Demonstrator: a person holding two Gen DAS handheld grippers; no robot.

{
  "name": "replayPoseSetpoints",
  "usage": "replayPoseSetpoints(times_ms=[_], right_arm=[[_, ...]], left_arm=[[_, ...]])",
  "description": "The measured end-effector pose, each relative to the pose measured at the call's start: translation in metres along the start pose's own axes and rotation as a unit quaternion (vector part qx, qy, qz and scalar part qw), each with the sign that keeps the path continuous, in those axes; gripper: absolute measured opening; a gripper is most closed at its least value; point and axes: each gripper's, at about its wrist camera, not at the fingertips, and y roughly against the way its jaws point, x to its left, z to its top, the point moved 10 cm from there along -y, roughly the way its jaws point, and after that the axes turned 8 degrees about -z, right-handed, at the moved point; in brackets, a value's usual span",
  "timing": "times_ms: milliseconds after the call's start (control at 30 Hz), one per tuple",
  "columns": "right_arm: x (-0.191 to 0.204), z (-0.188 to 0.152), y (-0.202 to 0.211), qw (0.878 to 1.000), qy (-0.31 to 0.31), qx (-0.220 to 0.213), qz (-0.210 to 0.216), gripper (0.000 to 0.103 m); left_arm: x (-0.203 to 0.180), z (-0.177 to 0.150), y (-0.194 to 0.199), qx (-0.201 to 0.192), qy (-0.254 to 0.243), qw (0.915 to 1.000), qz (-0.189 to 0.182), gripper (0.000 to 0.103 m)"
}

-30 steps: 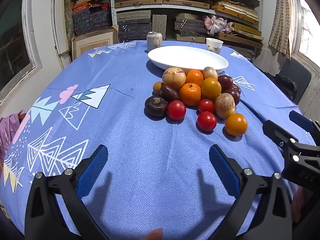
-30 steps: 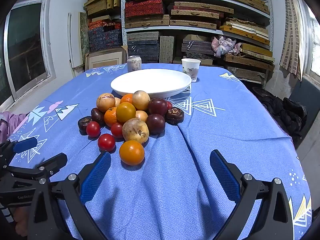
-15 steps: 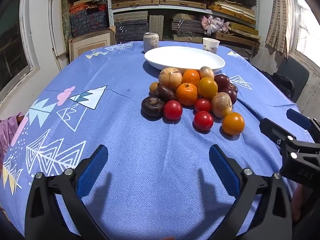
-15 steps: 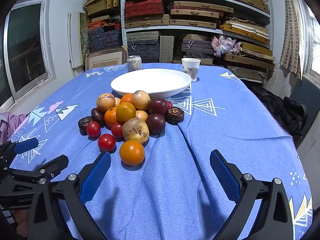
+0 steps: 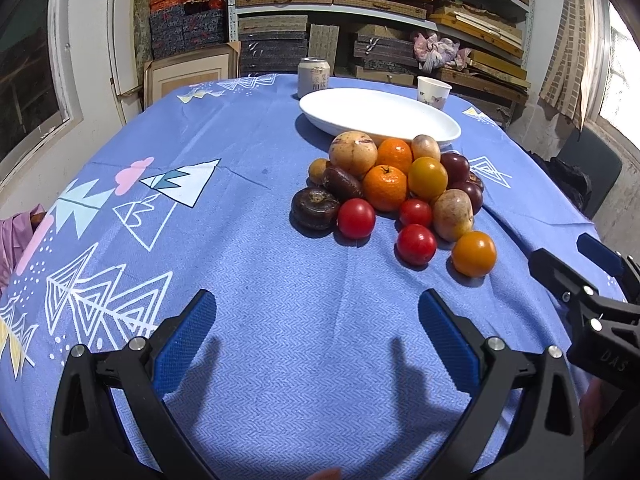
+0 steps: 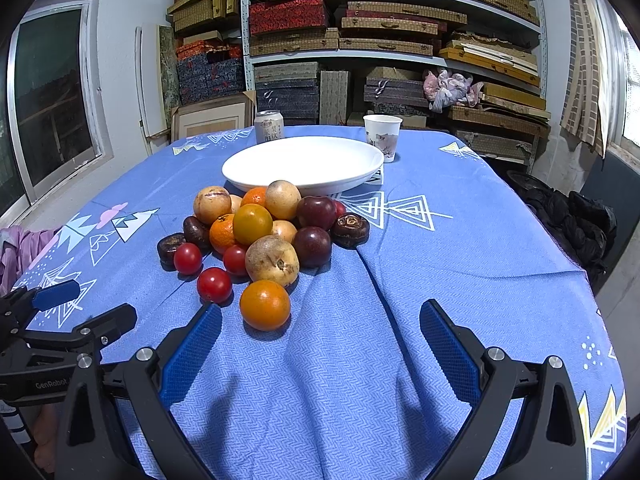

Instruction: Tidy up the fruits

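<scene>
Fruit pile (image 5: 394, 196) heaped beside white plate (image 5: 378, 114); left gripper (image 5: 316, 332) and right gripper (image 6: 320, 340) spread wide, holding nothing.

Both tools are black plastic frames with triangular cut-outs and silver screw heads. The left gripper (image 5: 316, 320) carries textured blue pads (image 5: 182, 340) on its fingers; the right gripper (image 6: 320, 332) wears matching ones. From the left view, white lettering reads "DAS" on the right tool's body; from the right, "GenRobot" on the left's.
</scene>
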Motion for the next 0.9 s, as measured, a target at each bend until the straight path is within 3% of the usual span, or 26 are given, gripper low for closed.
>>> replayPoseSetpoints(times_ms=[900], right_arm=[[0.0006,-0.0003,-0.0006,1.0,-0.002,0.001,0.002,0.1]], left_arm=[[-0.004,-0.0002,-0.0012,0.002,-0.007,0.9999,-0.009,0.099]])
